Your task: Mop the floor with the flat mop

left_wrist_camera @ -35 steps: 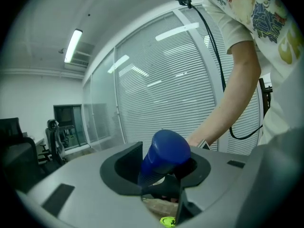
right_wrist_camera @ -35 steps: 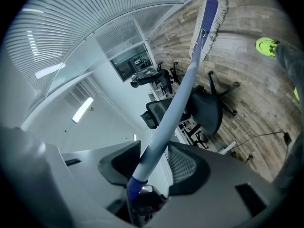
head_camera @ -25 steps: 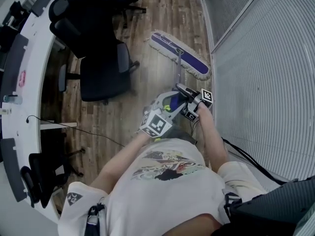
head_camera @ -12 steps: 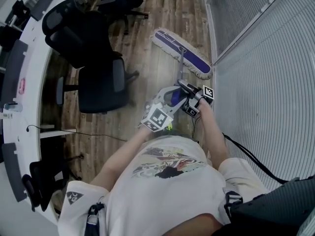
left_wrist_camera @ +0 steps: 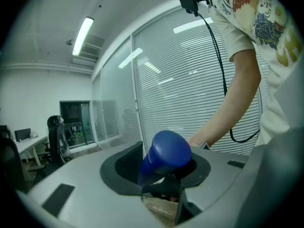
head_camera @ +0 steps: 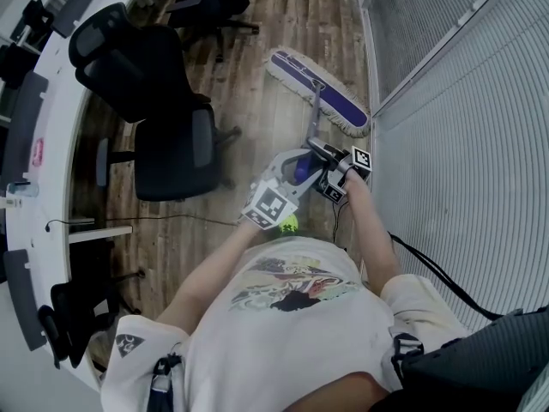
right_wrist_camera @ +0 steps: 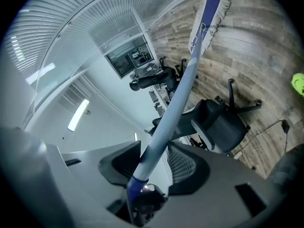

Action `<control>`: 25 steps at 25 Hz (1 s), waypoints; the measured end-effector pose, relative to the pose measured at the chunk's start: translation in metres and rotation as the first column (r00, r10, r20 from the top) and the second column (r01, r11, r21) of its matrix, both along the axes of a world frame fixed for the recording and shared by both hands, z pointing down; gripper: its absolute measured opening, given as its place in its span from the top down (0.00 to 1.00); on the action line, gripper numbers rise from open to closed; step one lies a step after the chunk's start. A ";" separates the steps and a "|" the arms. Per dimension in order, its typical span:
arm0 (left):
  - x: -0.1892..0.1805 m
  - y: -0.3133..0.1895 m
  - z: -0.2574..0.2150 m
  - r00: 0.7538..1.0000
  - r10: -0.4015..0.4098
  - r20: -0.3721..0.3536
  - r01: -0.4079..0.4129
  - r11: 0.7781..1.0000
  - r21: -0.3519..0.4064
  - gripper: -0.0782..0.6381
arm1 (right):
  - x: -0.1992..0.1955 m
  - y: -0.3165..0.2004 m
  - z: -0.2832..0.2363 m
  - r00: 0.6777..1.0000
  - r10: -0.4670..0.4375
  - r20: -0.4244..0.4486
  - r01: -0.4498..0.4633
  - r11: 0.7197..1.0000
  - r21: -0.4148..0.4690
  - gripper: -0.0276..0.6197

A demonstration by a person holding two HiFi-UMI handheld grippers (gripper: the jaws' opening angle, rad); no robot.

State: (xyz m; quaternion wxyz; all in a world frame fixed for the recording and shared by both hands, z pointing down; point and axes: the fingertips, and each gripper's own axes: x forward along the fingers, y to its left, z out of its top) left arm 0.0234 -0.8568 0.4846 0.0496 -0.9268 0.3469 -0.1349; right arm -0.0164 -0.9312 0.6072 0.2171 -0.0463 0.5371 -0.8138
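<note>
The flat mop head, a purple pad with a white fringe, lies on the wooden floor close to the glass wall. Its grey pole runs back to both grippers in front of my body. My left gripper is shut on the blue end grip of the pole. My right gripper is shut on the pole just beyond that. In the right gripper view the pole rises from between the jaws to the mop head.
Two black office chairs stand left of the mop beside a curved white desk. A glass wall with blinds runs along the right. A thin cable lies on the floor, and a bright green thing shows near my body.
The mop head and both grippers have slid forward along the floor beside the glass wall, and the chairs have shifted left in view. Nearly all of it came in the first half second.
</note>
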 end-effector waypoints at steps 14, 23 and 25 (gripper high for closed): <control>-0.009 0.042 0.021 0.995 -0.005 0.095 0.009 0.999 -0.038 0.69 | -0.008 0.040 0.011 0.998 -0.017 -0.057 0.014 0.999 -0.040 0.71; -0.031 0.099 -0.003 0.999 -0.007 0.048 0.009 0.999 -0.039 0.69 | -0.027 0.102 -0.006 0.999 -0.006 -0.052 0.004 1.000 -0.031 0.71; -0.041 0.140 0.000 0.999 0.008 0.054 -0.005 0.999 -0.044 0.69 | -0.037 0.141 -0.004 0.998 0.012 -0.054 -0.013 1.000 -0.028 0.71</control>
